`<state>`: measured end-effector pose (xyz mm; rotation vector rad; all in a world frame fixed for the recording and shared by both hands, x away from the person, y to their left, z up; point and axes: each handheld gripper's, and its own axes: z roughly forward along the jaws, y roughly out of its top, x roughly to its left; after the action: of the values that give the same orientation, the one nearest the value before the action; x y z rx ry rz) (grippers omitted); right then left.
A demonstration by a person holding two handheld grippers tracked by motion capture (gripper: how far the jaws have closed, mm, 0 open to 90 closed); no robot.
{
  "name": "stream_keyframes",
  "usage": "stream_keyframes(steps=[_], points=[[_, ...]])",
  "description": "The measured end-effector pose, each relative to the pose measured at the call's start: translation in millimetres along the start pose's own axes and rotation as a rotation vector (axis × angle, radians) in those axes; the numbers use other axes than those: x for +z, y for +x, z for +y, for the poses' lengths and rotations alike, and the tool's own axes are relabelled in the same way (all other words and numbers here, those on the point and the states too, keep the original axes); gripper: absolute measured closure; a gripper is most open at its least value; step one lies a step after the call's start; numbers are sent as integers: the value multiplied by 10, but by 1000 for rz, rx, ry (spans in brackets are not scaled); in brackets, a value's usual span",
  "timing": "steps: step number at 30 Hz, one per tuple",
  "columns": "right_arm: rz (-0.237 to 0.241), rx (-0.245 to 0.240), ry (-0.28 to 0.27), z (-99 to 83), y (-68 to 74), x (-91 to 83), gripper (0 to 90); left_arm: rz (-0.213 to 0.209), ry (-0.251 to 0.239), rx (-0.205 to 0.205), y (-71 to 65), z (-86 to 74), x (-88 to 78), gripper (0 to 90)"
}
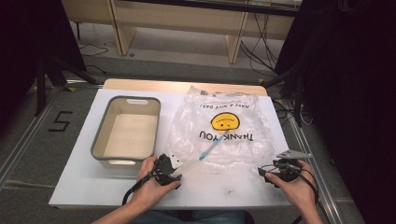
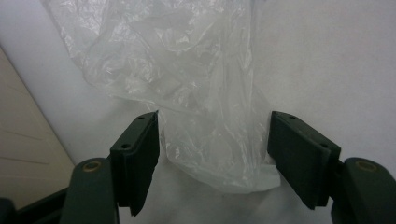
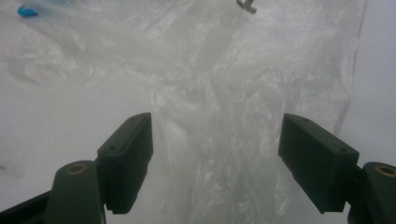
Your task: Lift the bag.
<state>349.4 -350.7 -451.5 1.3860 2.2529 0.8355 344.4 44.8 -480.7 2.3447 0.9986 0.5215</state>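
Observation:
A clear plastic bag (image 1: 224,126) printed with a yellow smiley and "THANK YOU" lies flat on the white table (image 1: 210,189). A thin blue-ended stick (image 1: 208,150) rests at the bag's near part, and I cannot tell whether it is inside or on top. My left gripper (image 1: 180,169) stands open at the bag's near left corner. In the left gripper view a strip of the bag (image 2: 187,70) lies between the jaws of the gripper (image 2: 215,140), untouched by the pads. My right gripper (image 1: 267,172) is open at the near right corner, and there too the bag's film (image 3: 233,70) lies loose between the jaws of the gripper (image 3: 217,140).
A grey-rimmed, cream-coloured bin (image 1: 135,99) stands empty on the left half of the table, just beyond my left hand. The blue tip (image 3: 27,10) shows at the top left of the right gripper view. Dark stands and cables sit on the floor around the table.

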Motion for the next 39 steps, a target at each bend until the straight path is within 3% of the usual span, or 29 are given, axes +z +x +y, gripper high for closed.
stream_keyframes(steps=[7,9,11,12,17,21,27,31,34,39], points=[[16,-7,49,-61,14,35,273,-18,-9,-54,20,-30,5,354],[18,-4,54,-71,11,49,274,-49,-8,-105,59,-46,14,365],[21,1,60,-76,9,52,274,-61,-5,-120,76,-51,16,380],[23,3,68,-85,-1,56,275,-82,-6,-156,98,-60,22,390],[25,19,88,-105,-13,63,280,-82,3,-158,96,-52,19,411],[38,25,136,-131,-1,92,308,-100,20,-147,108,-32,11,469],[-1,-32,165,-129,42,106,380,-119,35,-128,122,-22,-9,616],[4,-37,176,-117,62,102,462,-130,46,-106,117,-5,-11,679],[12,-42,177,-116,51,88,592,-139,51,-97,118,3,-11,731],[17,-24,169,-125,3,79,726,-154,58,-80,123,10,-10,796]])
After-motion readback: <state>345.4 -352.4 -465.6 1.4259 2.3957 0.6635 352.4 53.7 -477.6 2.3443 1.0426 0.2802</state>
